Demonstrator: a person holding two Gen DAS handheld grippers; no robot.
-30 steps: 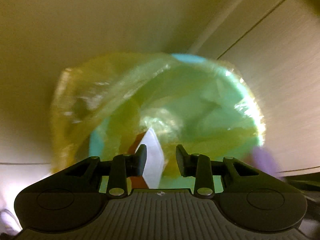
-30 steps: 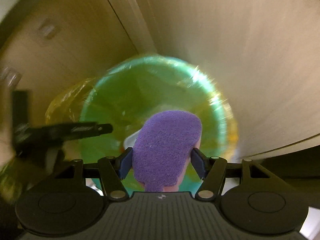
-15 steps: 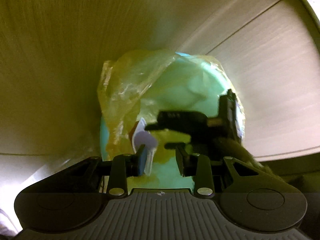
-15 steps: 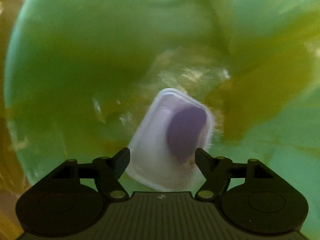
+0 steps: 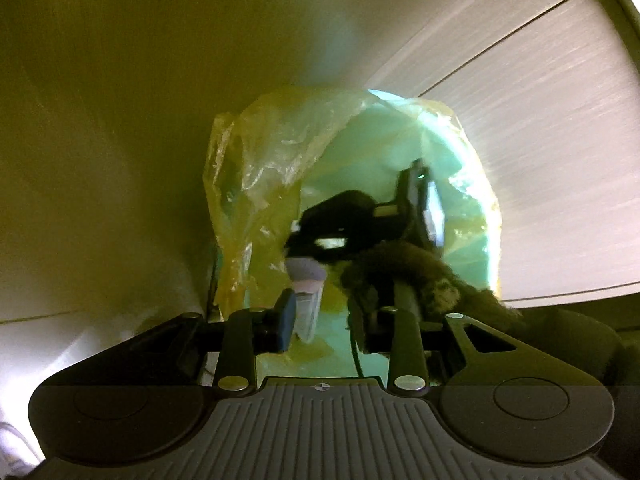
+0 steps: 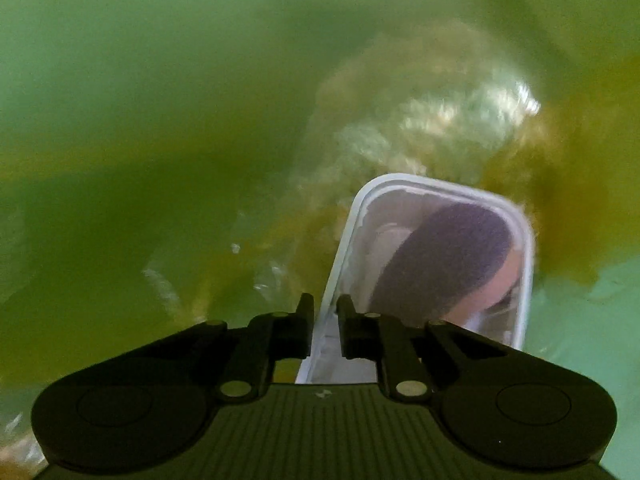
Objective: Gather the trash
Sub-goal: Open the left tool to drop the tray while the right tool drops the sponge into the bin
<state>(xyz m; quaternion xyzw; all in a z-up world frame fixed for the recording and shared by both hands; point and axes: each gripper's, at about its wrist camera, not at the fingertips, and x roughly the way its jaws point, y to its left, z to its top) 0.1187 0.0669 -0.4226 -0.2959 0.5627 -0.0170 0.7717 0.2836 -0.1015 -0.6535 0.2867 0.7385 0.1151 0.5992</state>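
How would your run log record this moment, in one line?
right tool: shut on plastic tub rim, inside bin bag | purple sponge: in tub | left tool: open, at bag mouth

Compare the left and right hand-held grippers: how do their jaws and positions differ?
The left hand-held gripper has its jaws apart, apparently empty; the right hand-held gripper is shut on the clear container rim. The left hangs outside the green bin; the right reaches inside it. Both point into the bin.
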